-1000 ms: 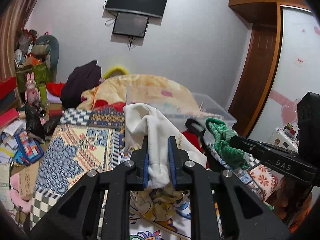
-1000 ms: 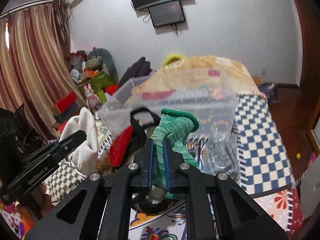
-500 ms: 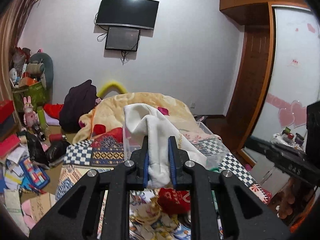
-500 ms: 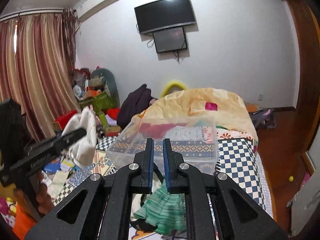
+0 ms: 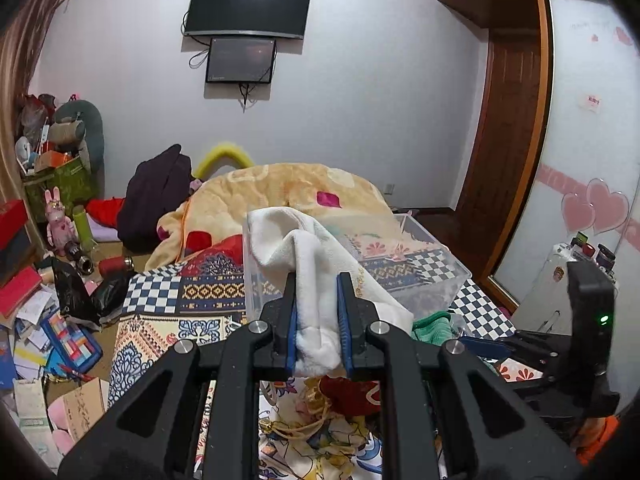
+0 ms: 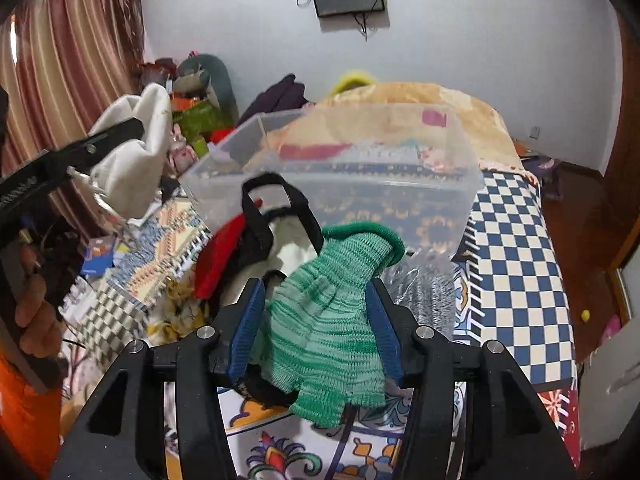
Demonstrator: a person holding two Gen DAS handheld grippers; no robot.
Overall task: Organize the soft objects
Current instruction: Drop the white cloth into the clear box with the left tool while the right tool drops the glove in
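Note:
My left gripper (image 5: 316, 320) is shut on a white cloth (image 5: 316, 264) and holds it up in front of a clear plastic bin (image 5: 420, 264) on the bed. It also shows in the right wrist view (image 6: 128, 152), at the left. My right gripper (image 6: 316, 320) is open, its blue pads (image 6: 248, 320) on either side of a green knitted glove (image 6: 332, 320) that lies between them over the pile. The bin (image 6: 400, 184) stands just behind the glove.
A red cloth (image 6: 218, 256), a black strap (image 6: 256, 208) and a silver fuzzy item (image 6: 424, 284) lie by the glove. A yellow blanket (image 5: 280, 192) is heaped behind the bin. Clutter covers the floor at left (image 5: 48, 312). A wardrobe (image 5: 580, 160) stands at right.
The right gripper has opened and dropped low again around the green glove. The left gripper keeps its hold on the white cloth and has tilted up toward the bin.

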